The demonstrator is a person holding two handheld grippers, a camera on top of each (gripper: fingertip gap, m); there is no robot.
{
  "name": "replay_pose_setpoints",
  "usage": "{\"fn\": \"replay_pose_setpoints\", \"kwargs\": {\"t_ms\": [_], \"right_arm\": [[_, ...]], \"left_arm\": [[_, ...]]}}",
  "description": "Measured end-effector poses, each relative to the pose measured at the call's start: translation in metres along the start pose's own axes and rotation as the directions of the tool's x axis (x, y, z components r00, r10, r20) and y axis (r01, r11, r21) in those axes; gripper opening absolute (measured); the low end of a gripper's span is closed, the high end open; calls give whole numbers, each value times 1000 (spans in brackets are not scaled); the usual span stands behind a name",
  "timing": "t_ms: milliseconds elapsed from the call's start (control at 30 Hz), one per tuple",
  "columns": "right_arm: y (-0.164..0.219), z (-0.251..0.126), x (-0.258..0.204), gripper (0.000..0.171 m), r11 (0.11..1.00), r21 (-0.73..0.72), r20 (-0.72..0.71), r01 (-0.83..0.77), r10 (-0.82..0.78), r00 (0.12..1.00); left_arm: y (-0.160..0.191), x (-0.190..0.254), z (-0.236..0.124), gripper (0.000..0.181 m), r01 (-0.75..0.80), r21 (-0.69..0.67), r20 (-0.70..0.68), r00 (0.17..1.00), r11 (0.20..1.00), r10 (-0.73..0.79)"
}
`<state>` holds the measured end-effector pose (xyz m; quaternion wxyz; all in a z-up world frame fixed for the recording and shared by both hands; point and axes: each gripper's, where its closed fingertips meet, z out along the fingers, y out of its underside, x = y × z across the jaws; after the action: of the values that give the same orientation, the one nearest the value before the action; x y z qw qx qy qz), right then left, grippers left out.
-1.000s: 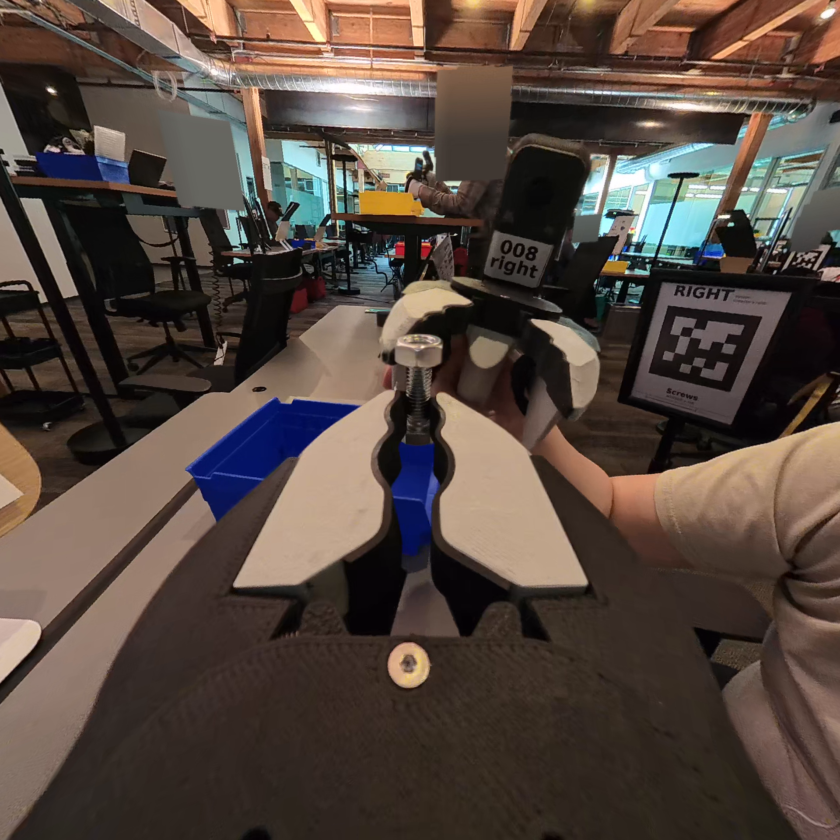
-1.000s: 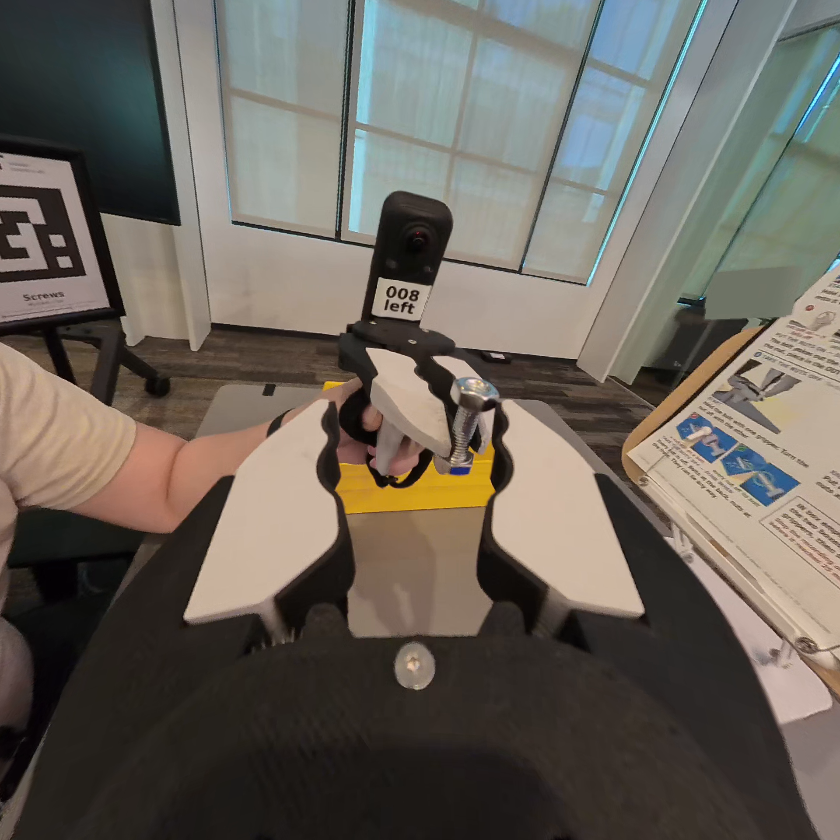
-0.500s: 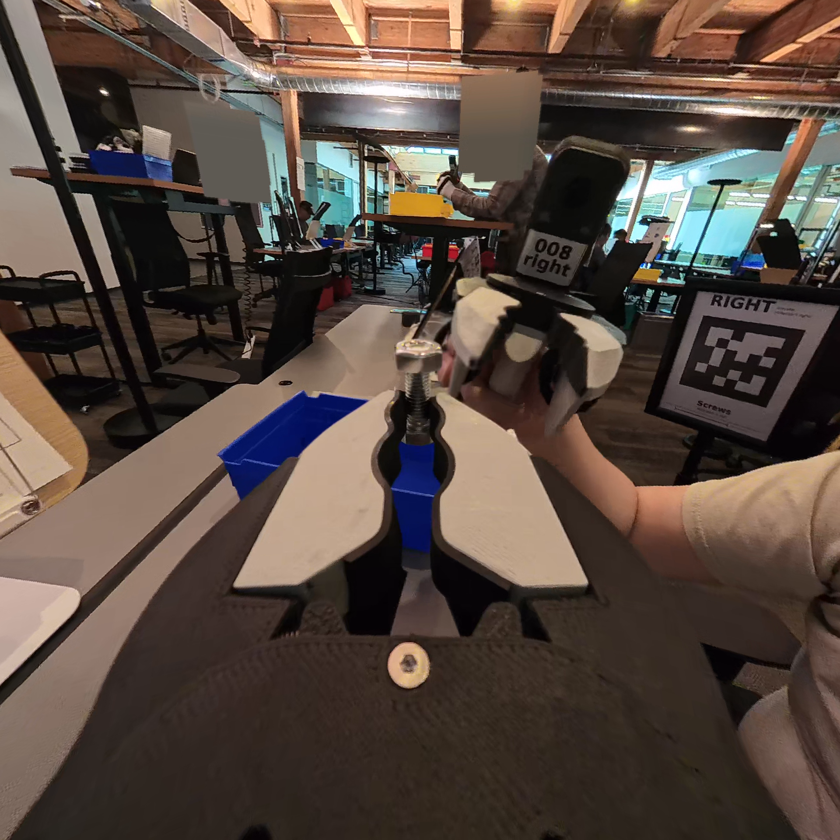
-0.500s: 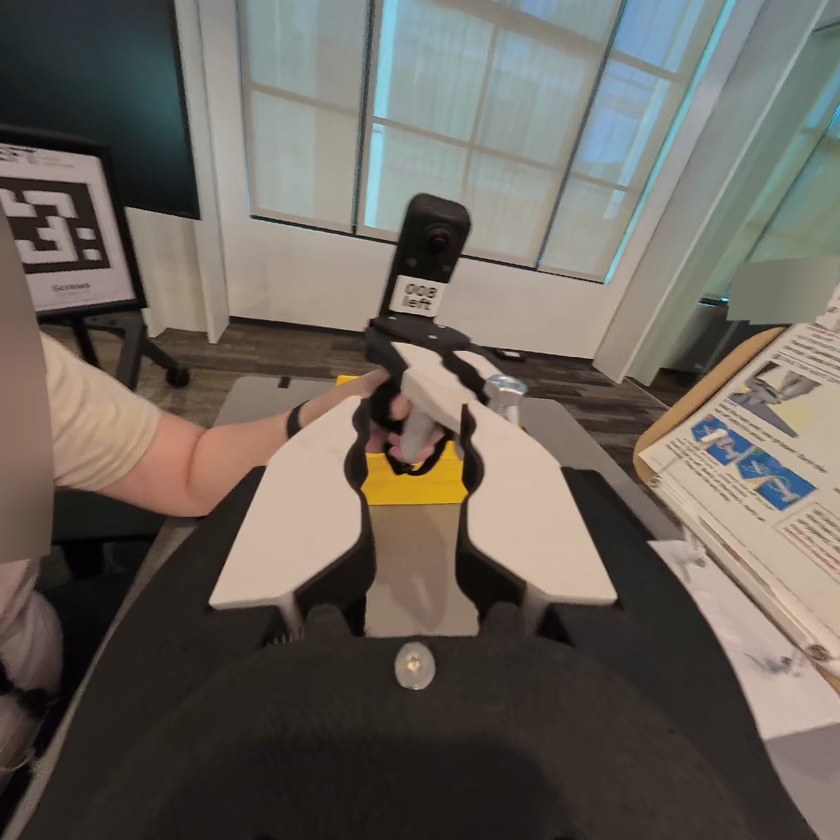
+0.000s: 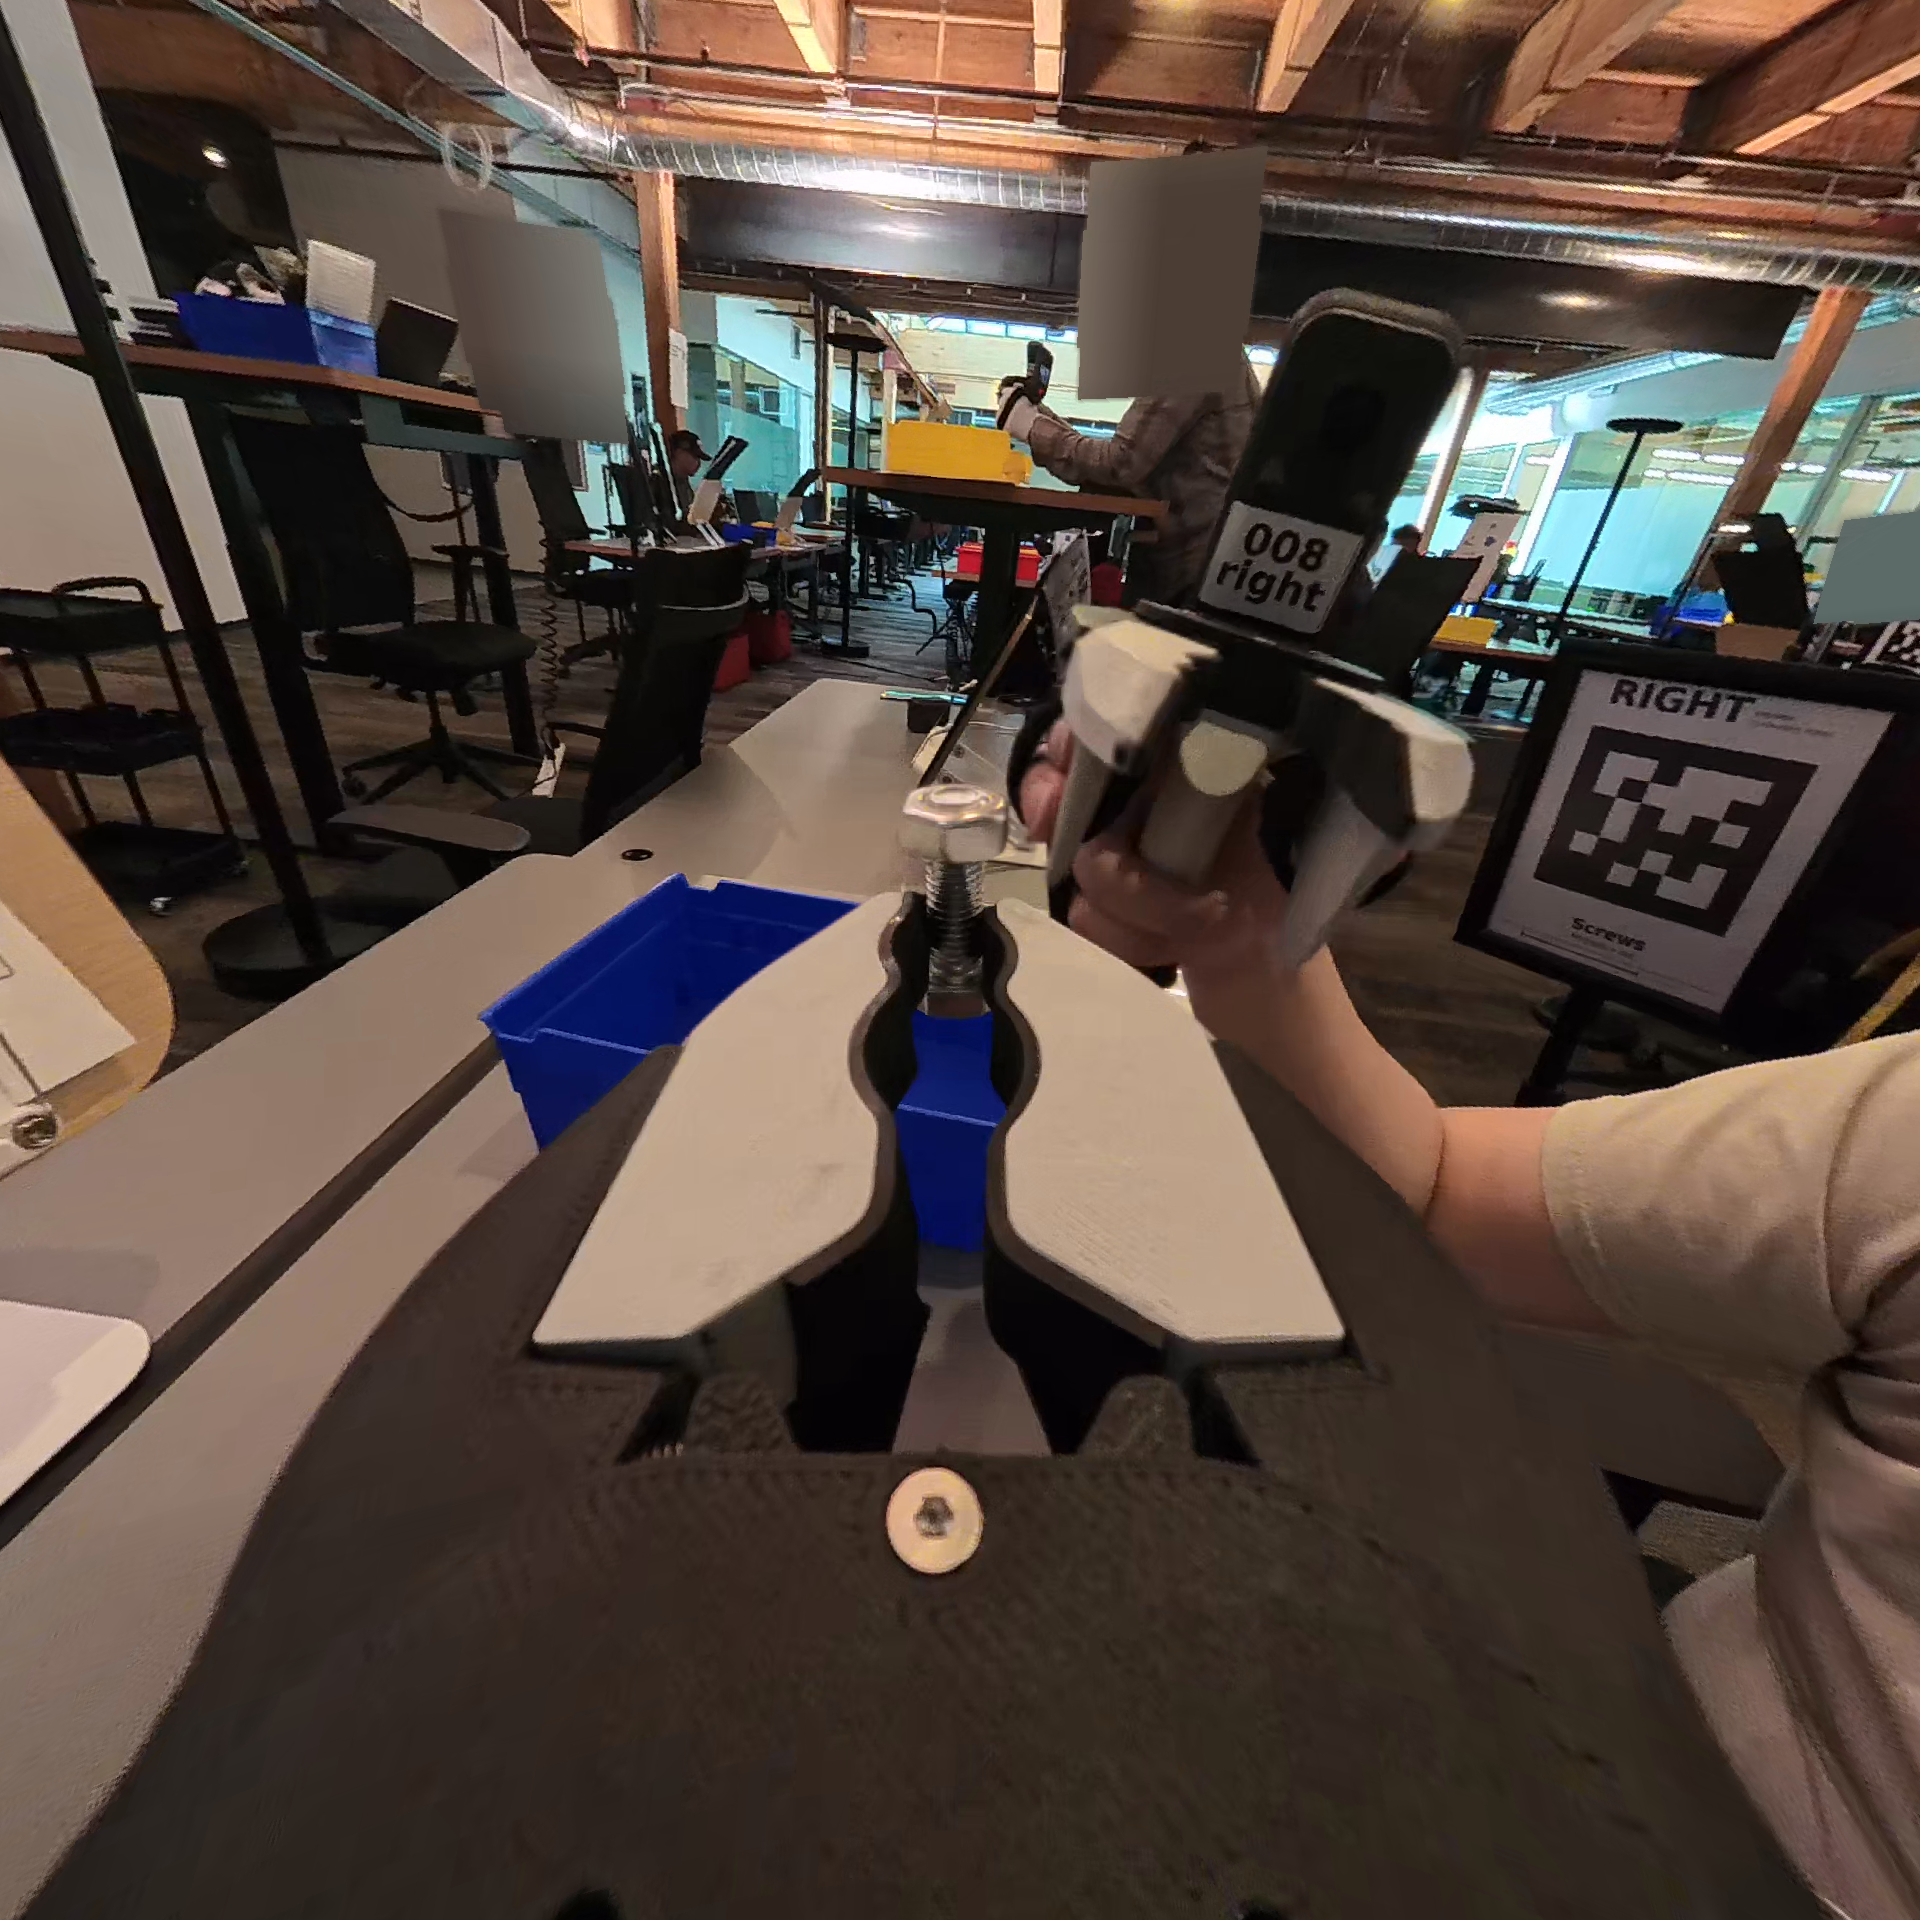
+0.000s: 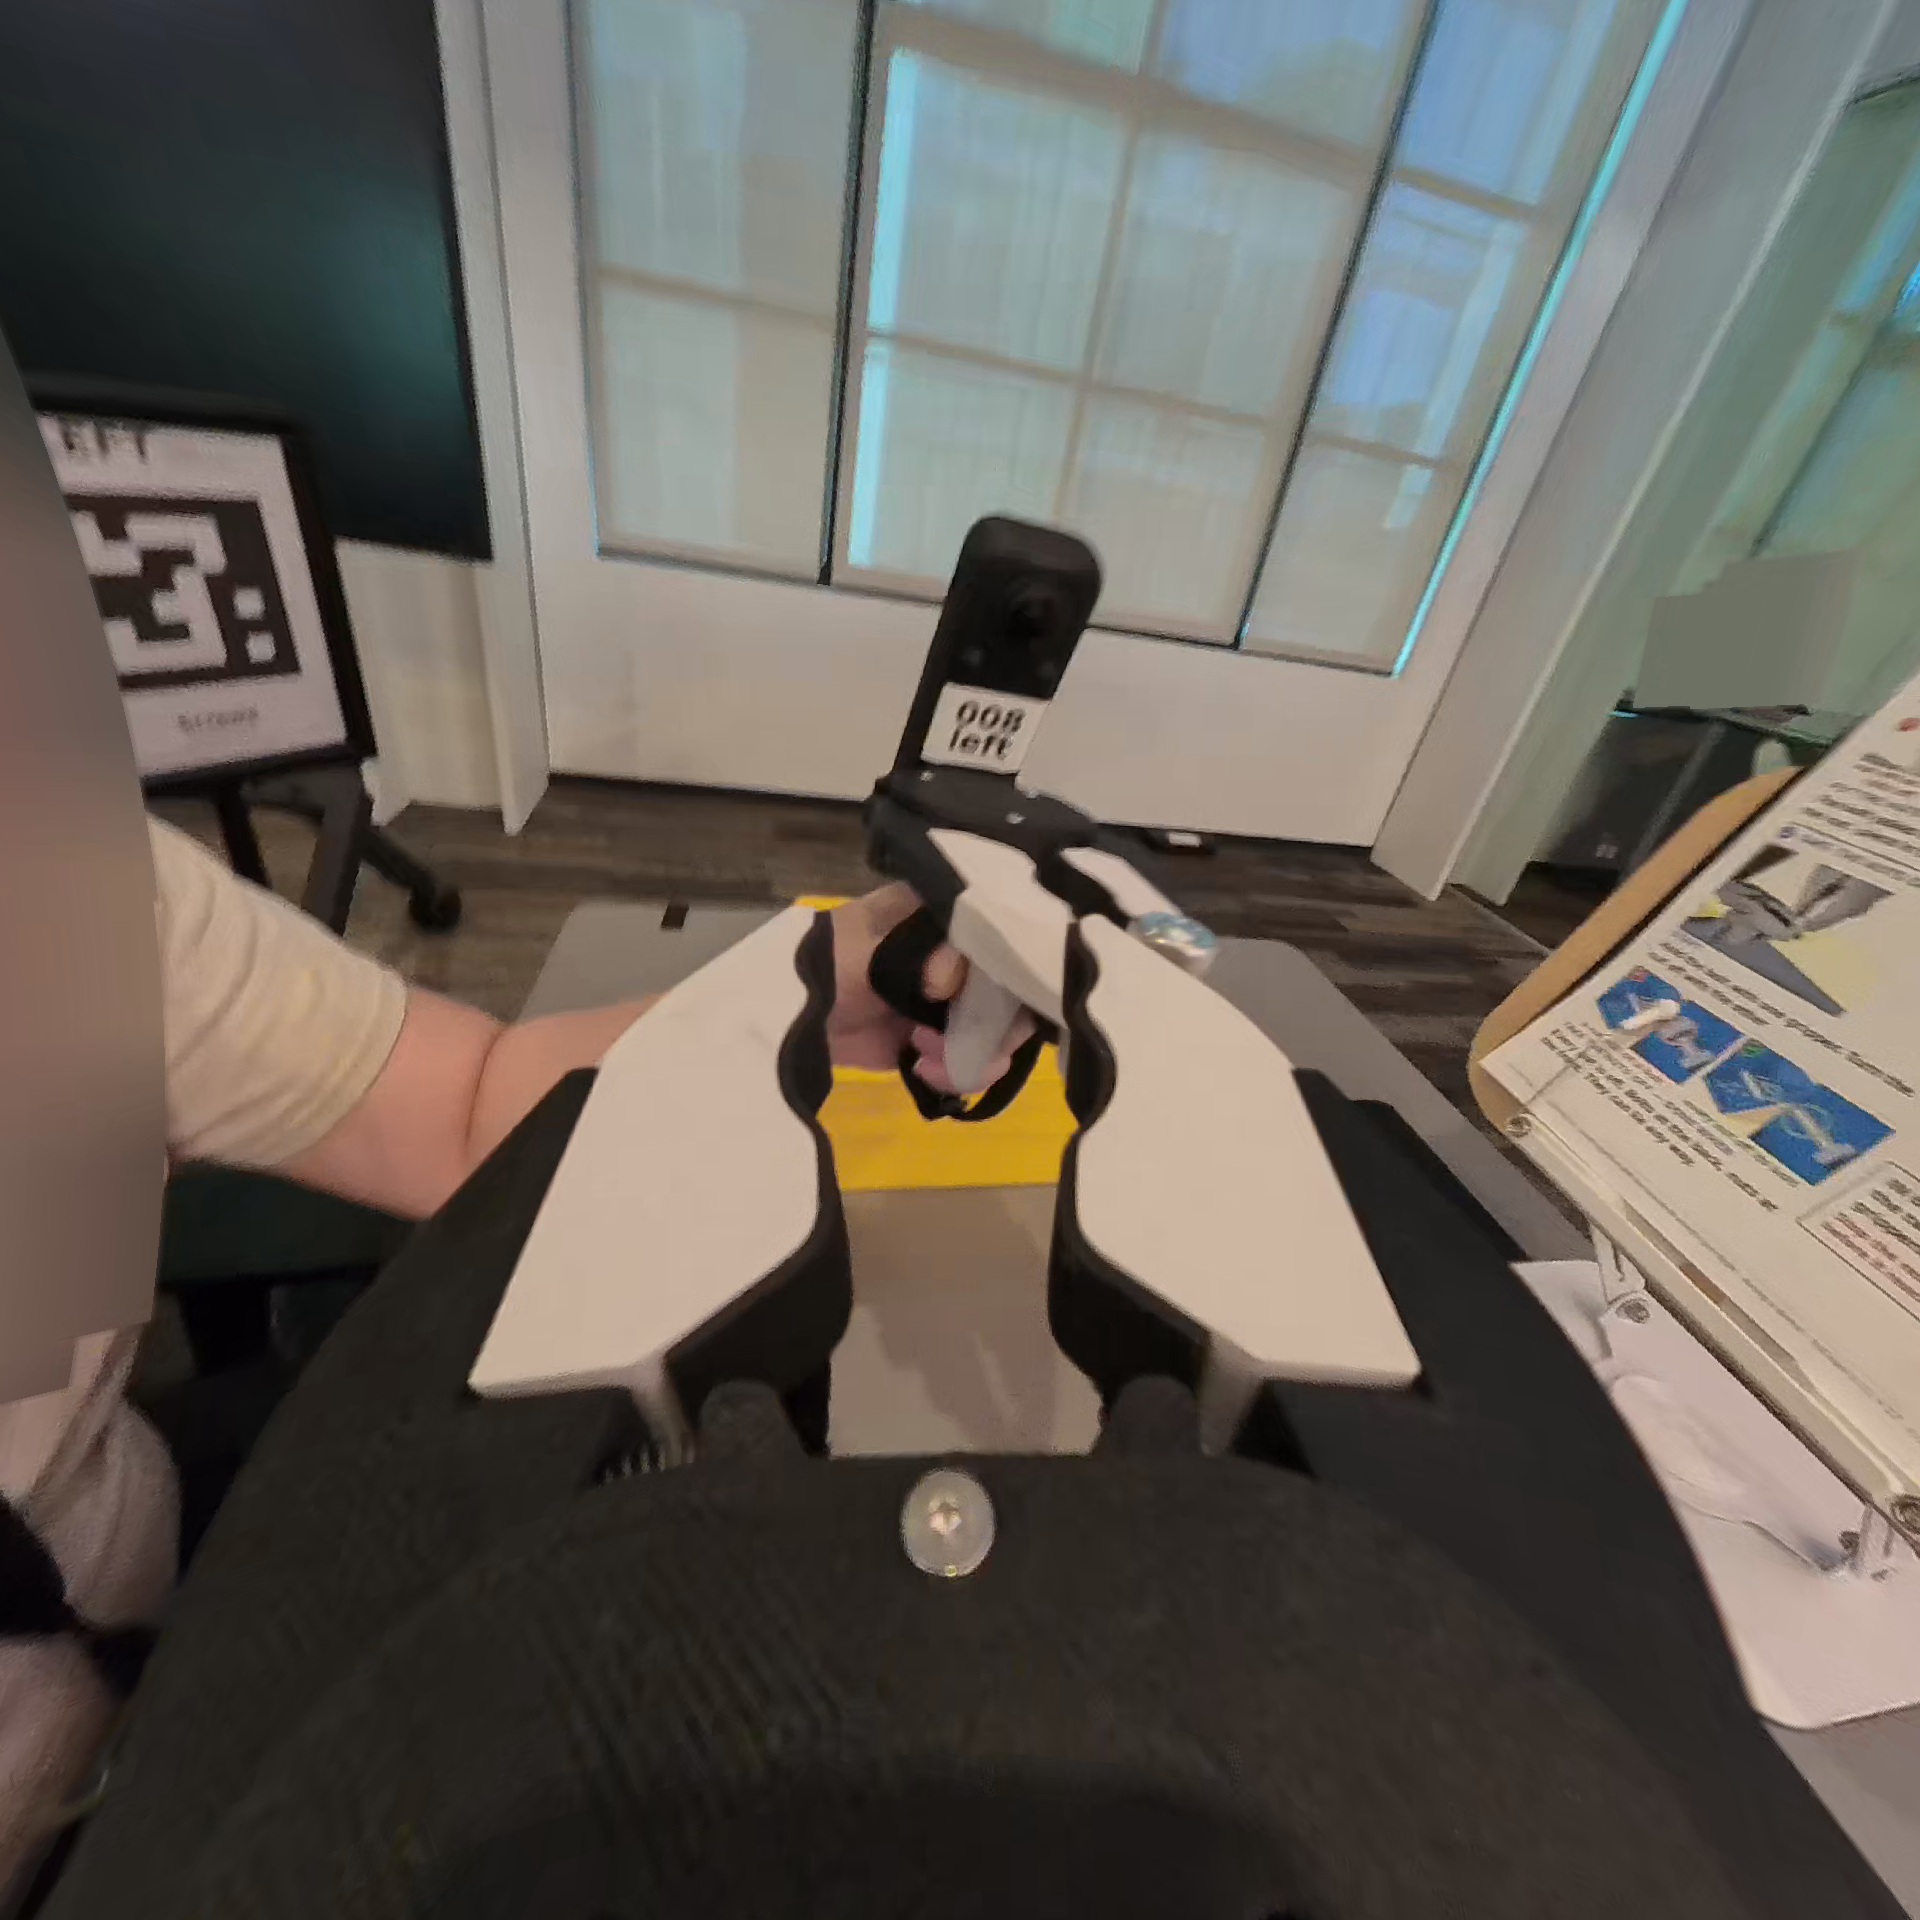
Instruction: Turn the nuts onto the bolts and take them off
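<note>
White label (image 5: 1278,569) on right gripper (image 5: 1247,831)

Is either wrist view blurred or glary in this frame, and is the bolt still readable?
Left wrist view: sharp, bolt crisp in the shut left gripper, ceiling lights glare mildly, wide-angle bending at the edges. Right wrist view: motion-smeared throughout, bright window behind, bolt head only a soft blob past the empty right gripper.

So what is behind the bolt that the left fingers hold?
Behind the bolt stands a blue bin on the grey table, the bin partly covered by the left fingers. Its inside looks empty where visible.
</note>
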<state>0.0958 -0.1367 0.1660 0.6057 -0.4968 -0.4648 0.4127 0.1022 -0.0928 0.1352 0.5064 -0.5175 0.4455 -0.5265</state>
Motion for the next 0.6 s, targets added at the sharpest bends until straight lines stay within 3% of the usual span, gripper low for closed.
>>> {"fn": "replay_pose_setpoints", "kwargs": {"t_ms": [133,300,333,367,400,500,600], "right_arm": [[9,3,22,62,1000,-20,-118,1,-3,993],[18,12,10,70,997,-75,-52,-13,9,999],[17,9,8,66,997,-82,-44,9,-13,999],[15,5,2,44,997,-76,-4,27,-27,1000],[9,2,-2,38,999,-52,20,16,-15,1000],[2,1,9,46,1000,0,-47,-20,20,999],[18,10,19,58,998,-58,-96,-13,8,995]], "left_arm": [[1,12,6,9,-21,-7,-50,999,1000,21],[1,10,6,10,-30,-9,-31,999,1000,30],[0,5,4,10,-21,-4,-8,1000,1000,21],[-2,-1,0,10,-15,7,24,1000,1000,15],[-4,-3,-3,10,-14,18,29,999,1000,13],[-6,4,-4,9,17,29,-36,999,999,-16],[3,14,5,10,-9,-22,-68,998,1000,7]]}}
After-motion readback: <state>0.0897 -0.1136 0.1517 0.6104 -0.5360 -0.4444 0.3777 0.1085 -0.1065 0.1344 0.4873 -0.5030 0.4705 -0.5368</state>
